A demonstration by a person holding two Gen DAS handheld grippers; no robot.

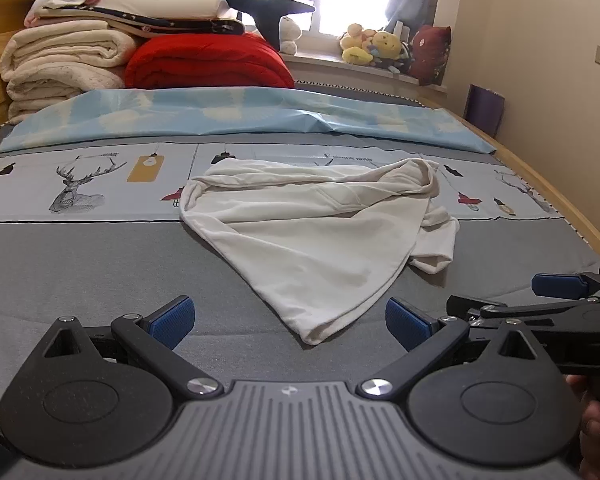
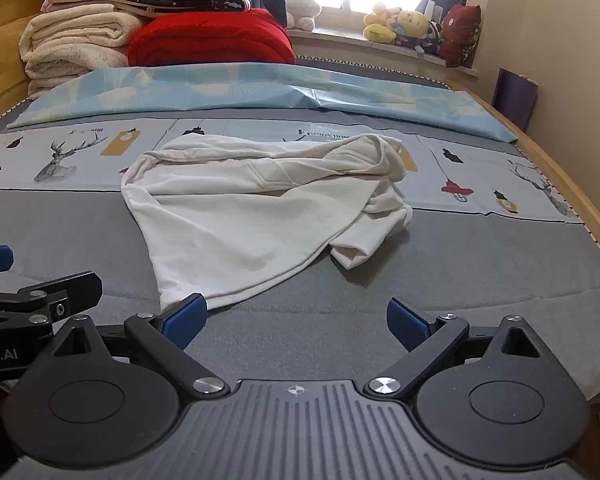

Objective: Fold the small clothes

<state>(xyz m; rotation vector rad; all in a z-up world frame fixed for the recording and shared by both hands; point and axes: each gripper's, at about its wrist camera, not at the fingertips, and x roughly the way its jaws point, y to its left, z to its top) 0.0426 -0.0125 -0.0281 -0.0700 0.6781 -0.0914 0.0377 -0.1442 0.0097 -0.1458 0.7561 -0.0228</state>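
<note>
A crumpled white garment (image 1: 320,232) lies on the grey bed sheet (image 1: 100,264), its pointed near corner toward me; it also shows in the right wrist view (image 2: 252,208). My left gripper (image 1: 290,322) is open and empty, just short of that near corner. My right gripper (image 2: 296,322) is open and empty, its left fingertip (image 2: 184,316) at the garment's near edge. The right gripper shows at the right edge of the left wrist view (image 1: 560,300). The left gripper shows at the left edge of the right wrist view (image 2: 28,296).
A printed deer sheet (image 1: 80,184) and a light blue cover (image 1: 240,116) lie behind the garment. Folded cream blankets (image 1: 64,64) and a red quilt (image 1: 208,64) are stacked at the head. Plush toys (image 1: 376,48) sit on the windowsill. A wooden bed rail (image 1: 572,208) runs along the right.
</note>
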